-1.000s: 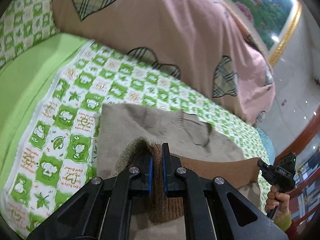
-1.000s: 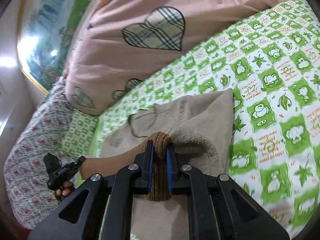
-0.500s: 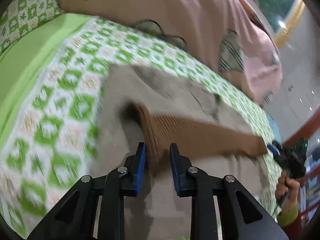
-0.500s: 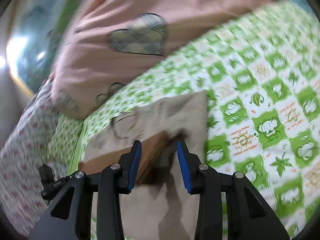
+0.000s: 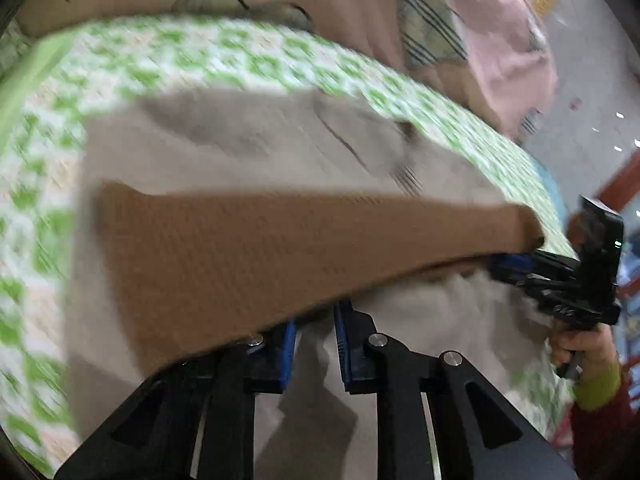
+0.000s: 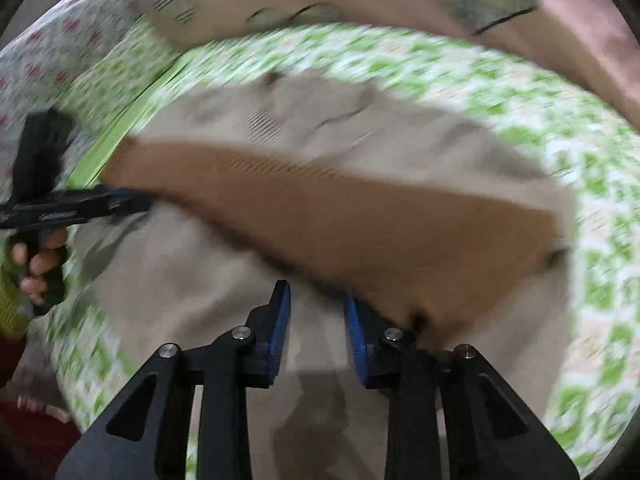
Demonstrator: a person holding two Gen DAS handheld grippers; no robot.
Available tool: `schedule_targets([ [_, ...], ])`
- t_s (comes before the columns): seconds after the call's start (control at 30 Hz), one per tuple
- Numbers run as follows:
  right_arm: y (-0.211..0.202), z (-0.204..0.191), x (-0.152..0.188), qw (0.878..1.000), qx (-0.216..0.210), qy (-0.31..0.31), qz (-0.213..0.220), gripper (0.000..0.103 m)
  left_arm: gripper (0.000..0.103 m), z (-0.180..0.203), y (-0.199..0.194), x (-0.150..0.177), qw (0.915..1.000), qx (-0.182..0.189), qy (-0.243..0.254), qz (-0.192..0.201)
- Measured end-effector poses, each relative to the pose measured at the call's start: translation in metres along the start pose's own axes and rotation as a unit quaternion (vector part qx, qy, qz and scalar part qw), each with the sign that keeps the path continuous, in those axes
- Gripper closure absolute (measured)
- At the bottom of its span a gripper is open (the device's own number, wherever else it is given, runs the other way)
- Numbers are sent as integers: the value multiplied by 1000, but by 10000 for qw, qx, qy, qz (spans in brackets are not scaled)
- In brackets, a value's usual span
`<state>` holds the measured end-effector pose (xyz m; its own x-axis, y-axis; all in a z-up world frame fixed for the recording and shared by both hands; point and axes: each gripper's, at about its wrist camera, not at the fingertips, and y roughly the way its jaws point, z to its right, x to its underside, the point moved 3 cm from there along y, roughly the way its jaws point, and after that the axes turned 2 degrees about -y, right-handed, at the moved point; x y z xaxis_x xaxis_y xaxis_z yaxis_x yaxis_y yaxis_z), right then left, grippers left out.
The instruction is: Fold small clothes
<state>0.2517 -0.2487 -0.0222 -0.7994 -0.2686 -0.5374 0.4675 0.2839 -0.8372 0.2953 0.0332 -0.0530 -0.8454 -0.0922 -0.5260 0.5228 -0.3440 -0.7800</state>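
Settling the hem fold and lining up the next crease

We have the small grey-beige sweater (image 5: 240,148) lying flat on the green-checked bedsheet (image 5: 200,48), just below the pink quilt (image 5: 500,40). Its brown ribbed hem band (image 5: 280,248) lies turned up across the body as a wide stripe from side to side. The bottom-up fold looks made to us, and the step in hand is leaving it tidy and taking a fresh hold.

Both tongs grasp nothing. On the left gripper (image 5: 315,320) the blue pads stand a little apart and are closing. Only the grey knit lying beneath shows through the gap, while the band's near edge laps over one finger. The right gripper (image 6: 316,296) is the same: pads apart, closing, with no cloth pinched between them and the band's edge just beside one finger. Both views are smeared, so we cannot say whether the fingers brush the fabric.

To do this well, we should lift clear of the band's edge without dragging it, since loose knit will slide and undo the crease. We would check that the band's two ends sit level, because it looks slanted in both views, though the lens may exaggerate that. For the next fold we should pinch through both layers at the side edges, one gripper at each corner. Then we keep the hands moving together so the stripe stays straight. A single-layer grab is our main risk.
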Motion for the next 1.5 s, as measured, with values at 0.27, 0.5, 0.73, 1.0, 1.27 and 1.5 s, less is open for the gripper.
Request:
schedule_targets([
  [0.27, -25, 89, -27, 9796, 573, 1699, 906, 72, 81, -68, -10, -58, 9917, -631, -916, 646],
  [0.5, -54, 64, 14, 9786, 255, 1748, 1058, 72, 74, -64, -41, -10, 9904, -513, -1012, 788],
  [0.73, -68, 41, 70, 9745, 101, 2008, 991, 71, 73, -40, -67, 67, 9914, -260, -1089, 673],
  [1.0, -77, 14, 100, 9693, -158, 2248, 980, 62, 60, -16, -83, 132, 9879, 120, -1464, 505],
  [1.27, -79, -9, 113, 9690, -376, 2256, 936, 60, 51, -20, -77, 159, 9798, 265, -1944, 378],
  [1.5, -81, -22, 118, 9706, -462, 2190, 881, 59, 41, -42, -76, 159, 9643, 484, -2520, 654],
])
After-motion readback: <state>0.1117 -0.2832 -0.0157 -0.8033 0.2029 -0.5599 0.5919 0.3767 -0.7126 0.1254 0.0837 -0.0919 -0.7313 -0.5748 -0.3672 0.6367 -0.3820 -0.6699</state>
